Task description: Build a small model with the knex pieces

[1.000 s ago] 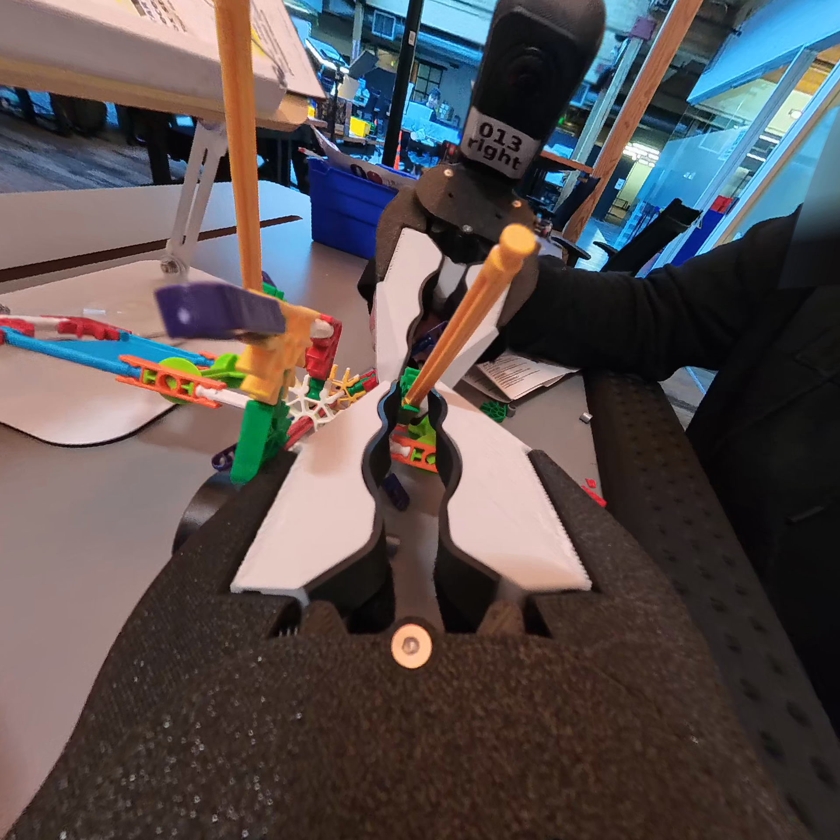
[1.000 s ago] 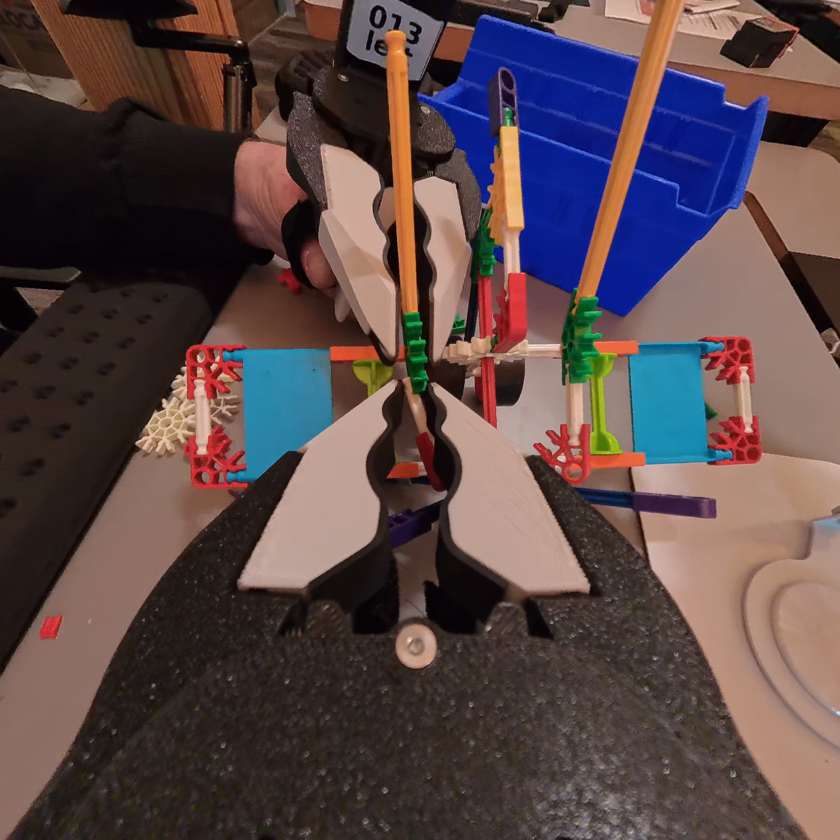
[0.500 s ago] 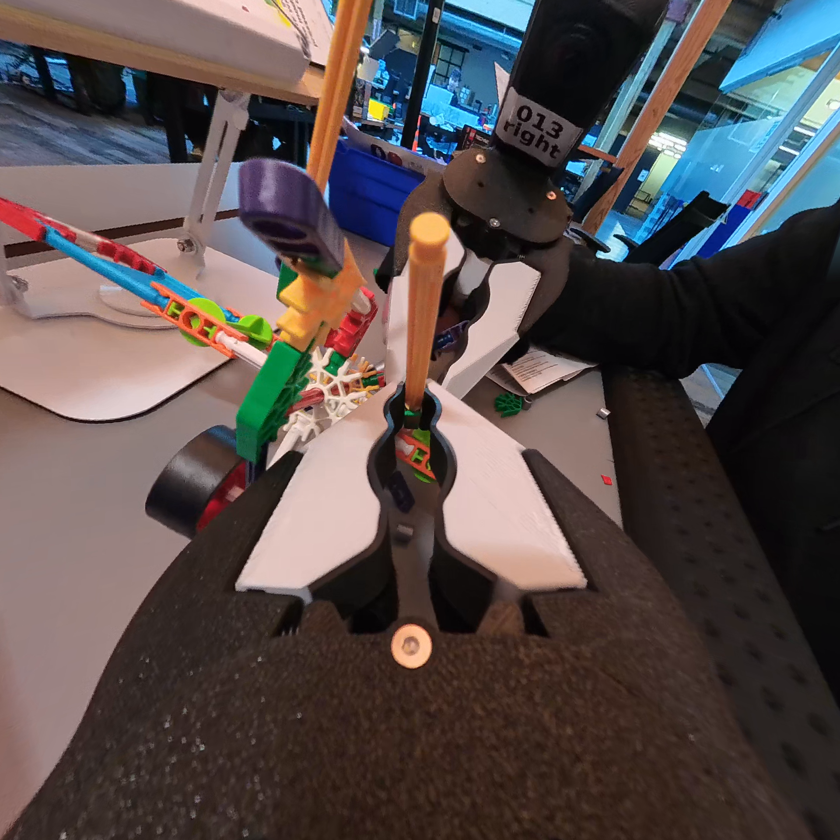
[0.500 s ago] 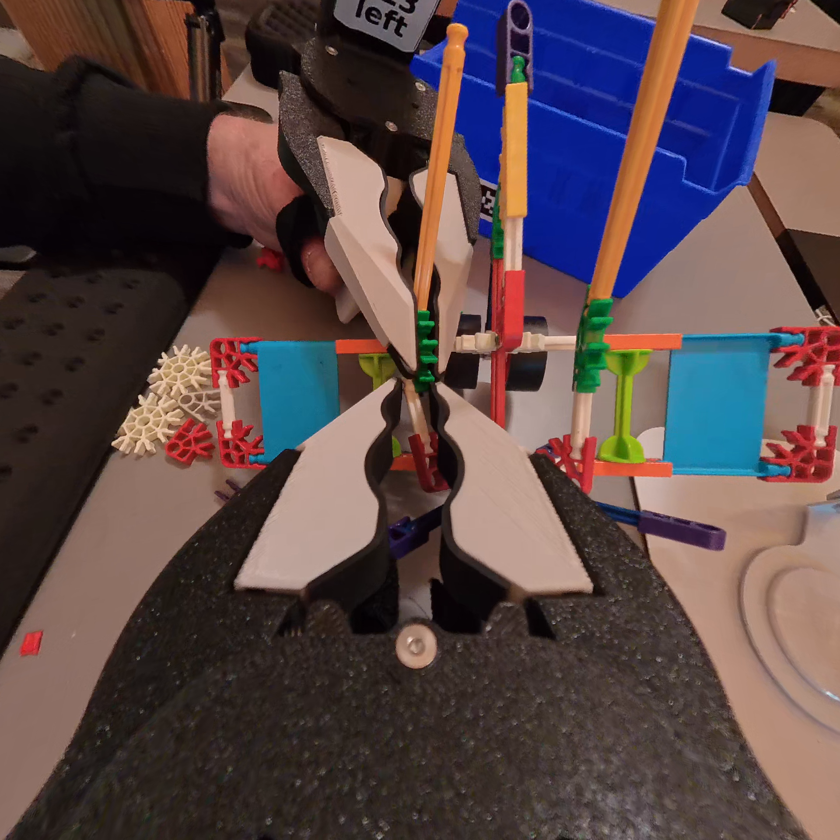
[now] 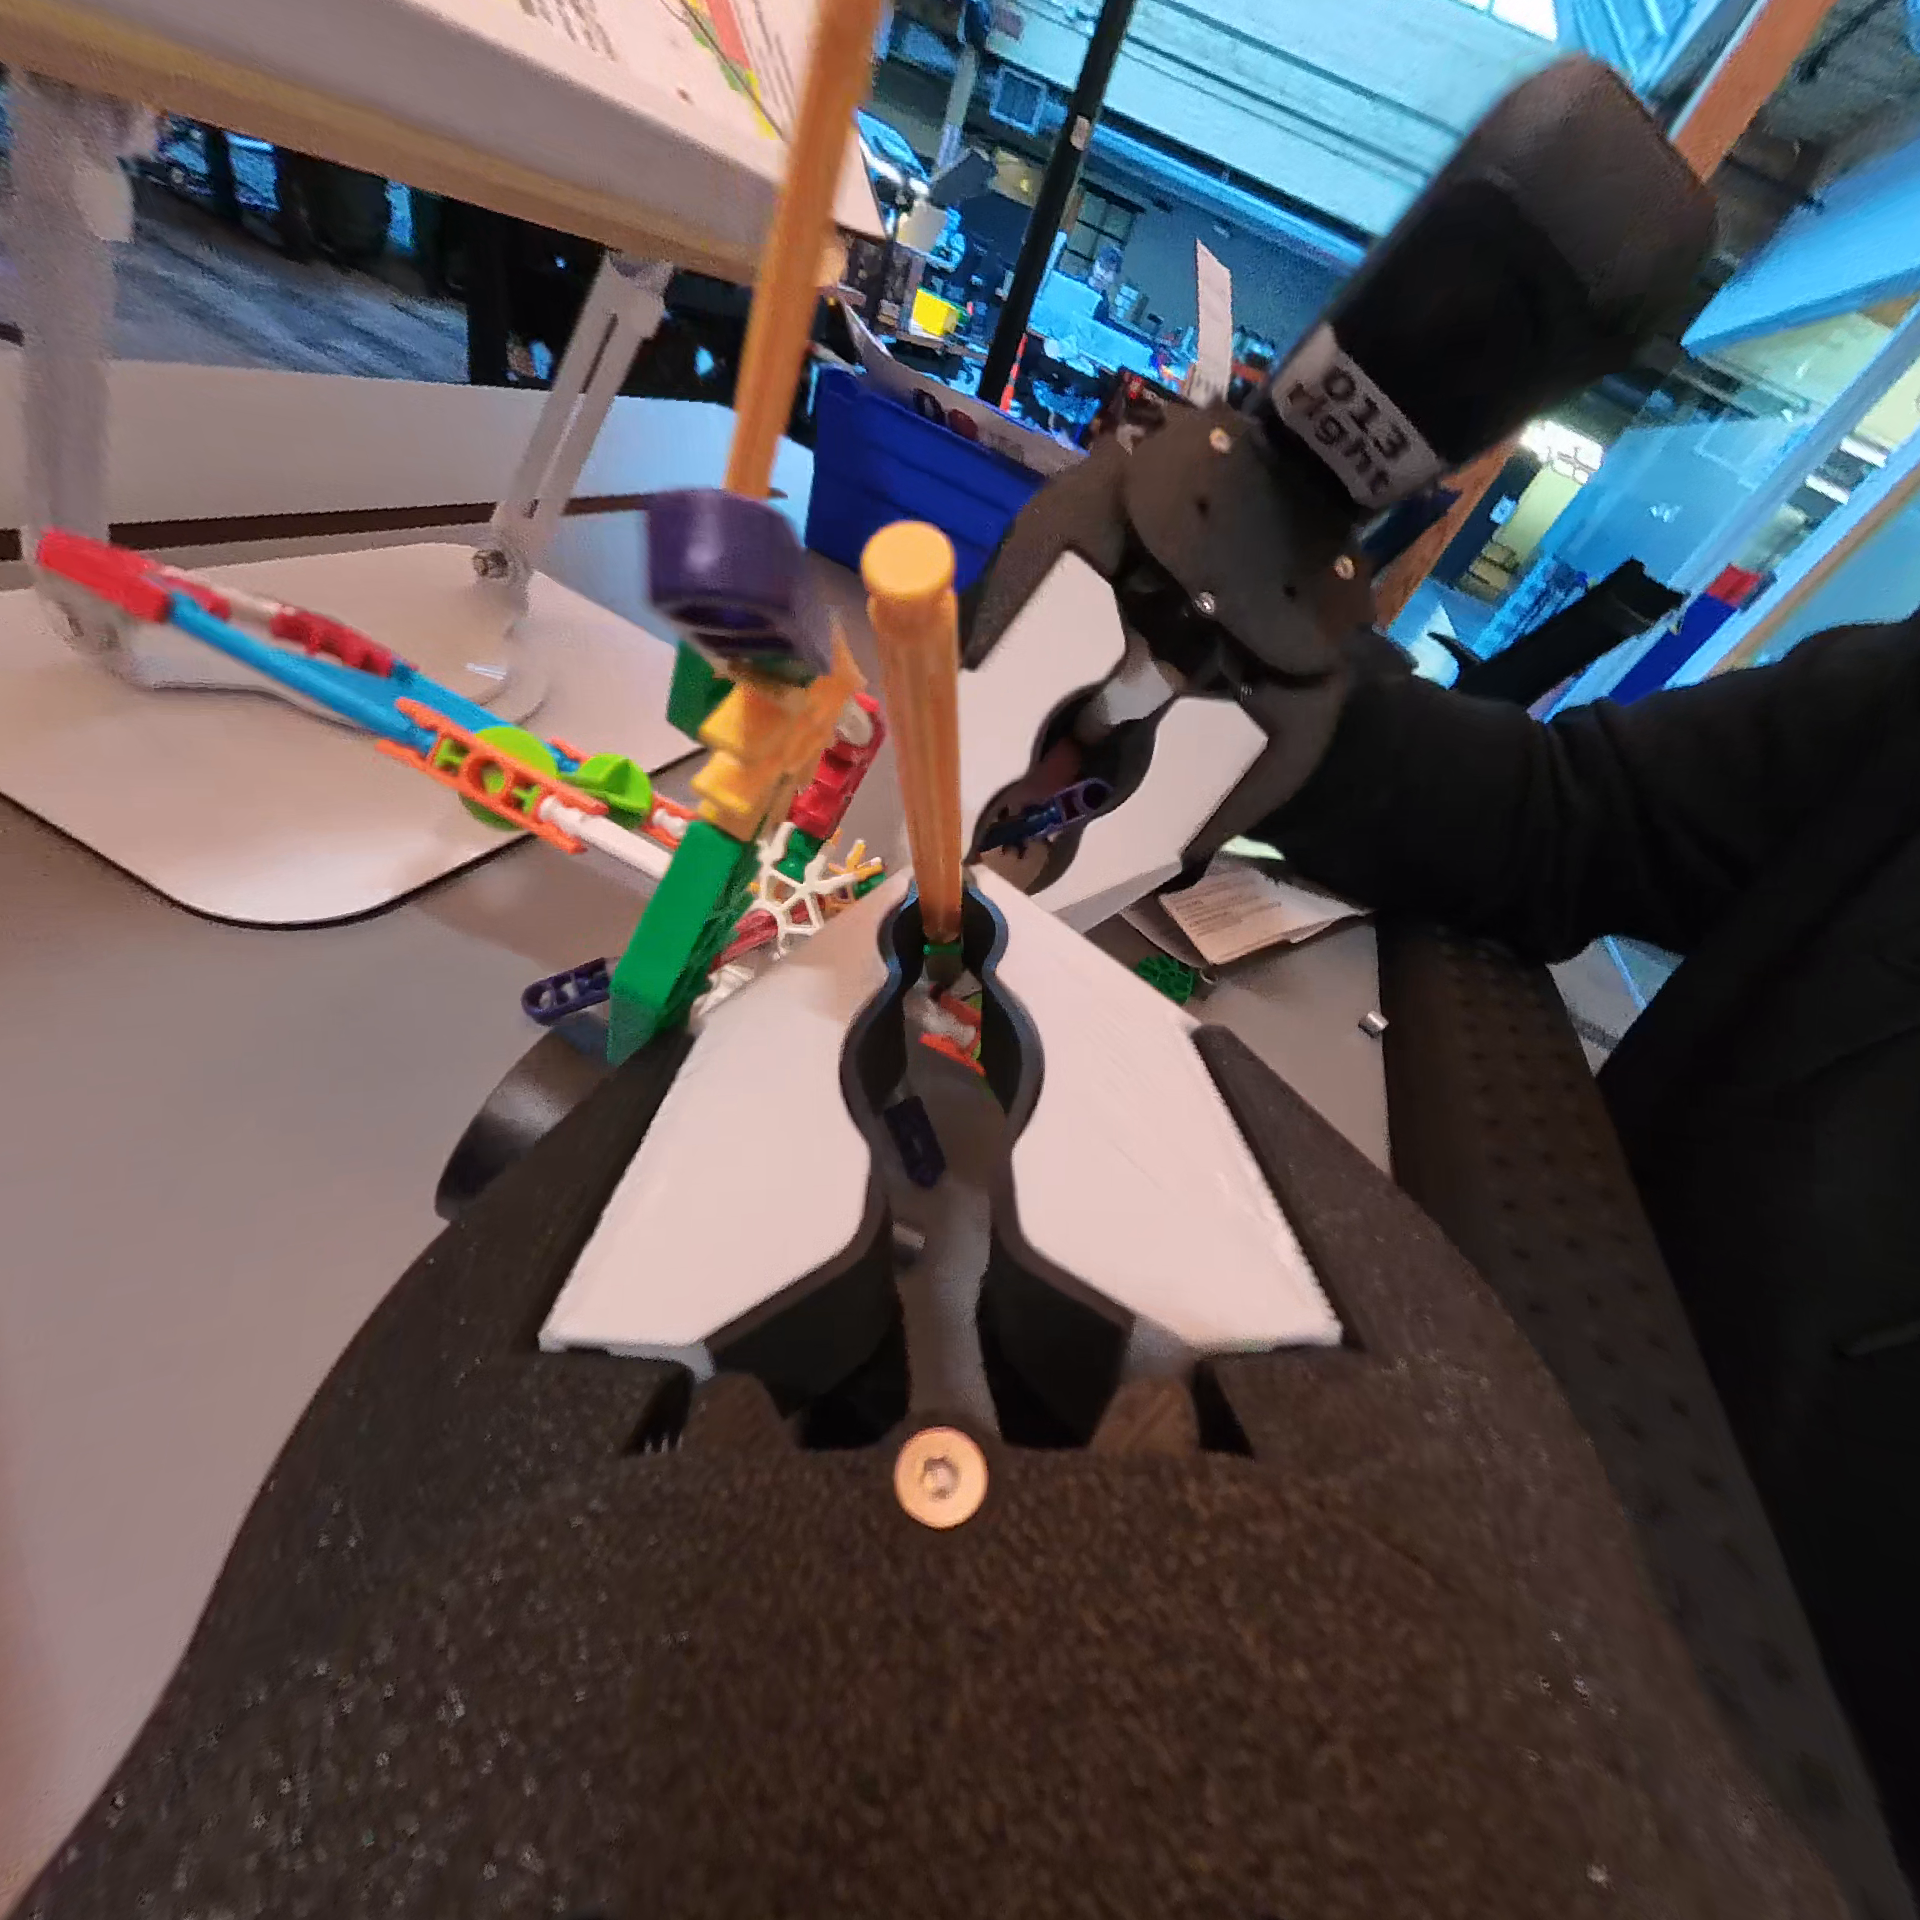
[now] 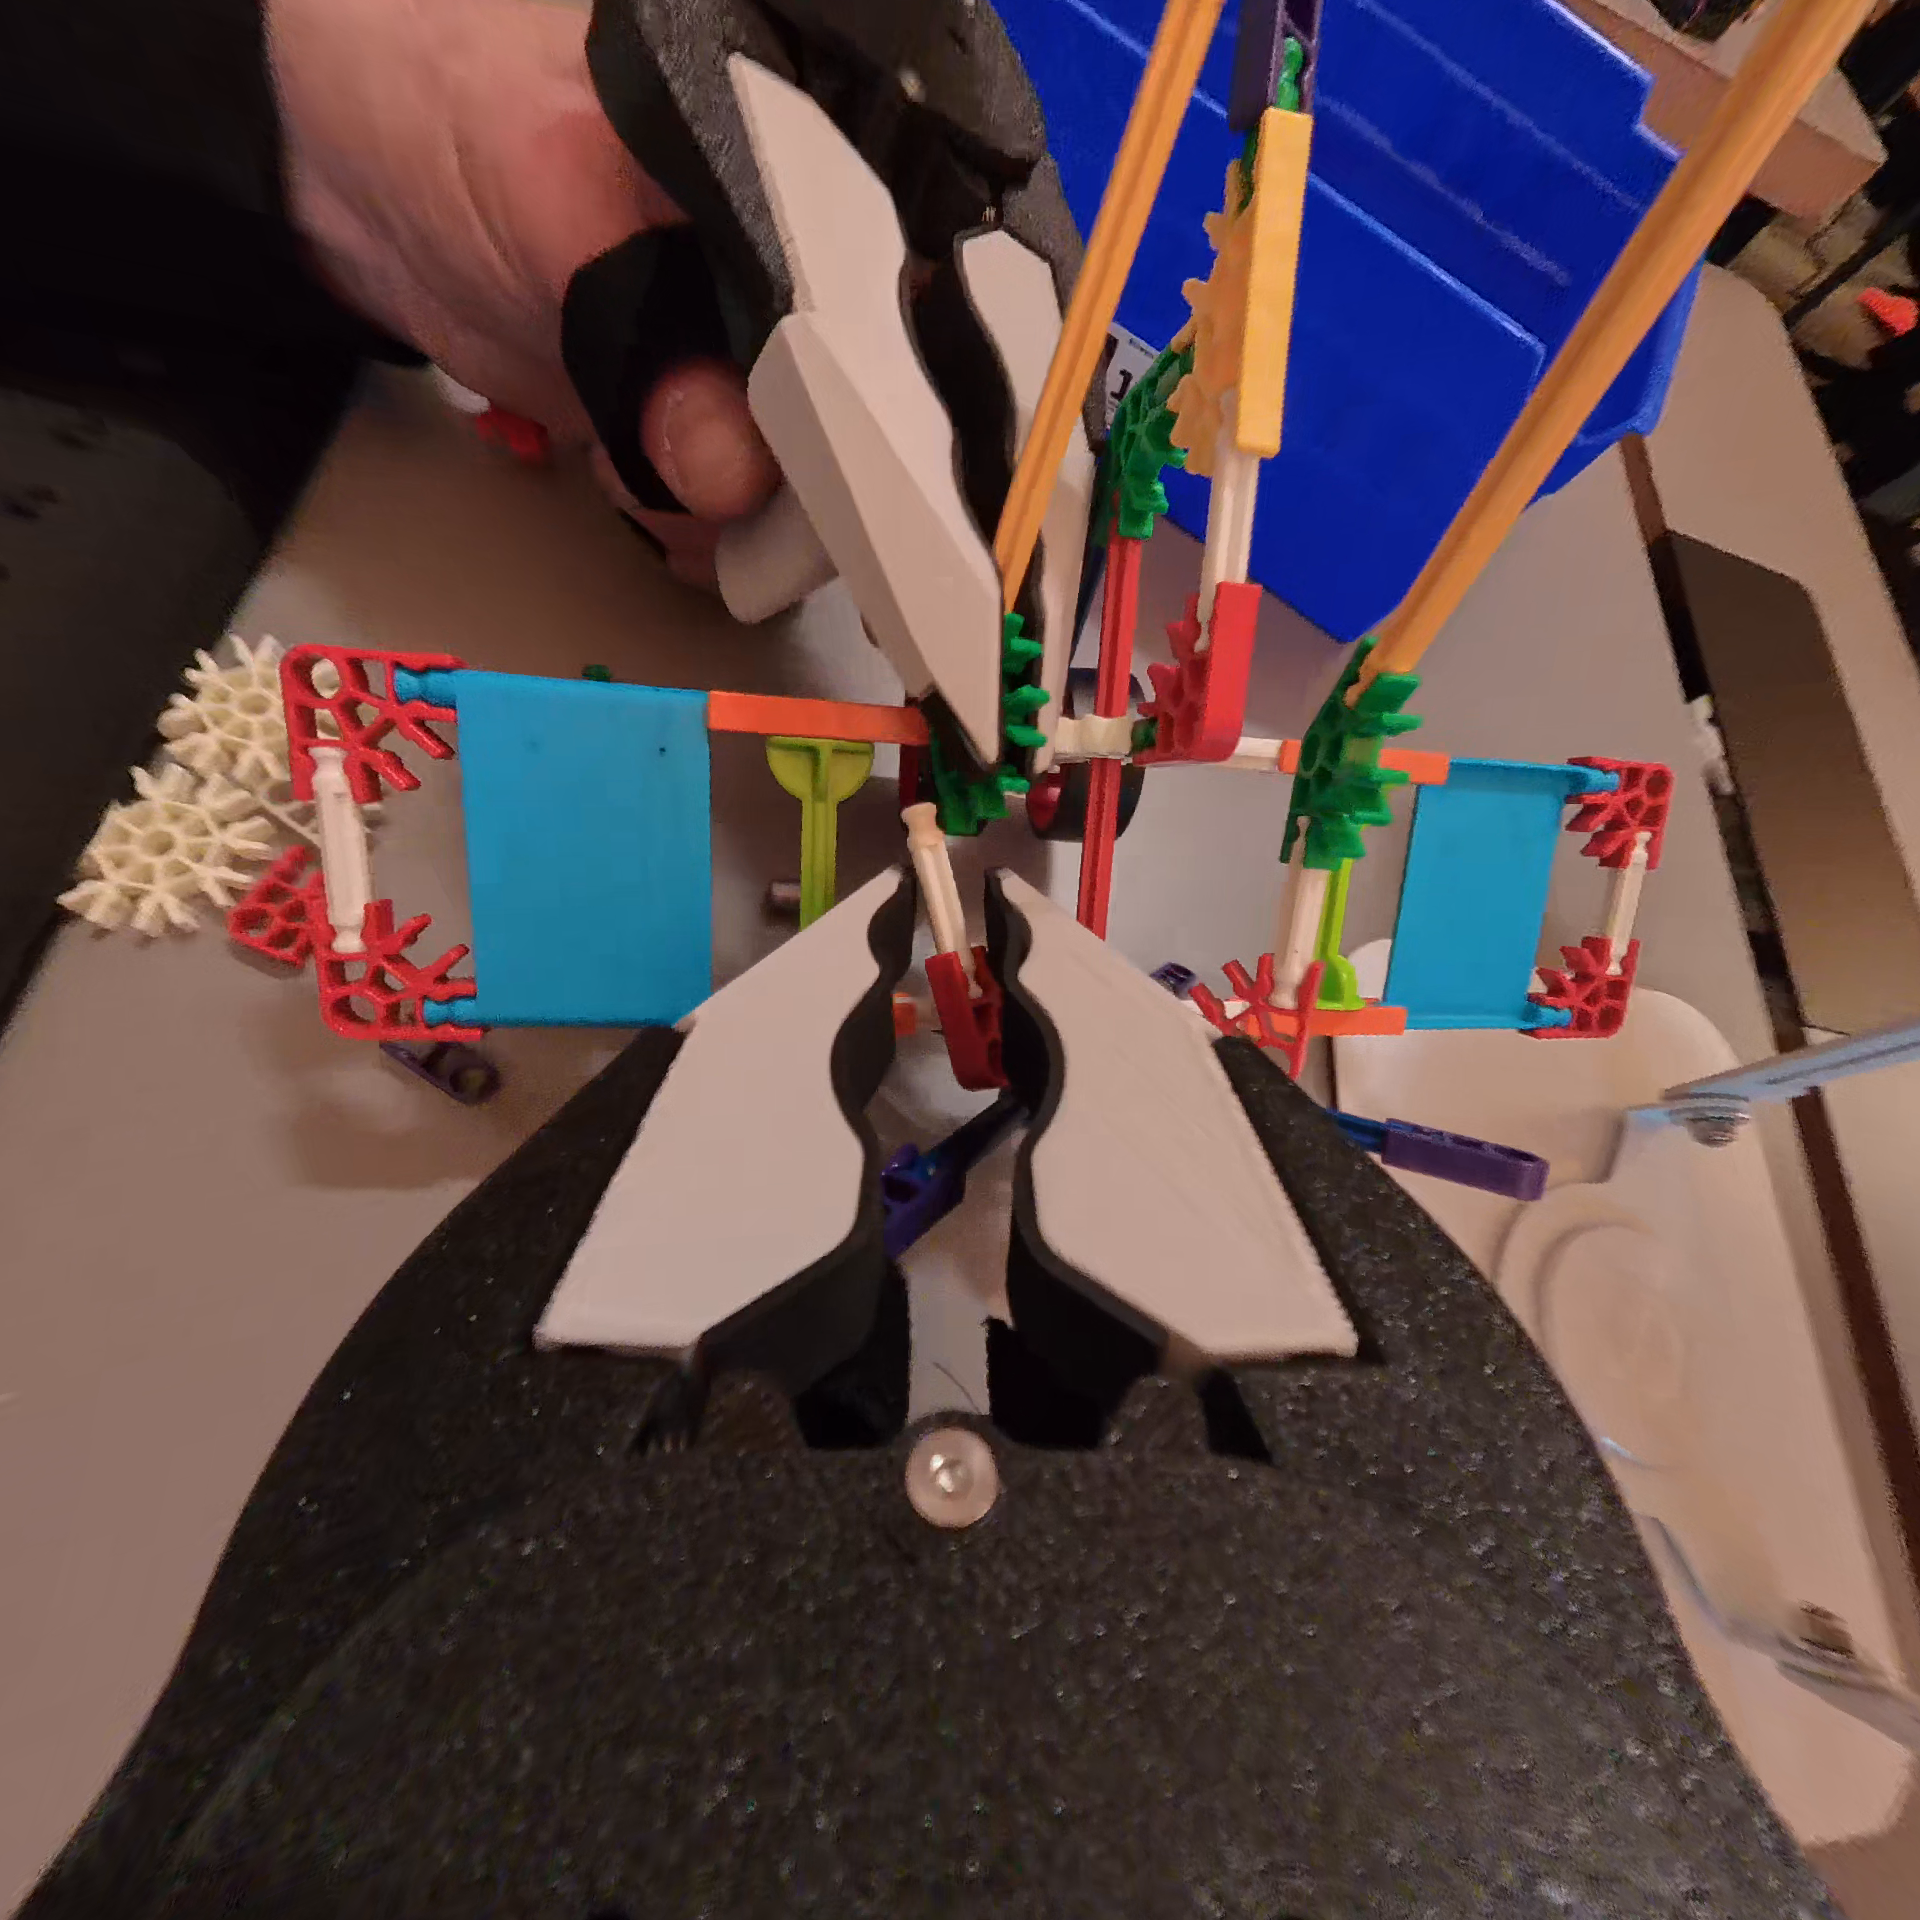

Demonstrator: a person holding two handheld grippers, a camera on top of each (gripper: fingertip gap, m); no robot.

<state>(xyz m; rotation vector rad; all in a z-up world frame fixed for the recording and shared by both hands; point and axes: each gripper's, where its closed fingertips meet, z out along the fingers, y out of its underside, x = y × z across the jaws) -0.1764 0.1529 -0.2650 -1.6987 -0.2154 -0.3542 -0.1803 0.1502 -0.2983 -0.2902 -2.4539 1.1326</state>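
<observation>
A toy model of coloured rods and connectors with two blue panels (image 6: 587, 847) stands on the grey table. My left gripper (image 5: 940, 920) is shut on the base of an upright orange rod (image 5: 920, 727), where it joins a green connector (image 6: 1013, 686). It also shows in the right wrist view (image 6: 997, 717). My right gripper (image 6: 945, 883) is shut on a red connector (image 6: 961, 1003) with a short white rod (image 6: 935, 873) whose tip lies just beside the green connector. It also shows in the left wrist view (image 5: 1049, 821). A second orange rod (image 6: 1600, 332) rises on the right.
A blue bin (image 6: 1403, 312) stands behind the model. White snowflake connectors (image 6: 177, 831) lie at the left and a purple piece (image 6: 1455, 1148) at the right. A white stand base (image 5: 260, 790) is at the left, and a black perforated pad (image 5: 1507, 1247) along the right. Less than 4 cm separates the two grippers' tips.
The model and the held orange rod have tilted. Both grippers have come closer to each other. The white rod's tip now sits apart from the green connector.
</observation>
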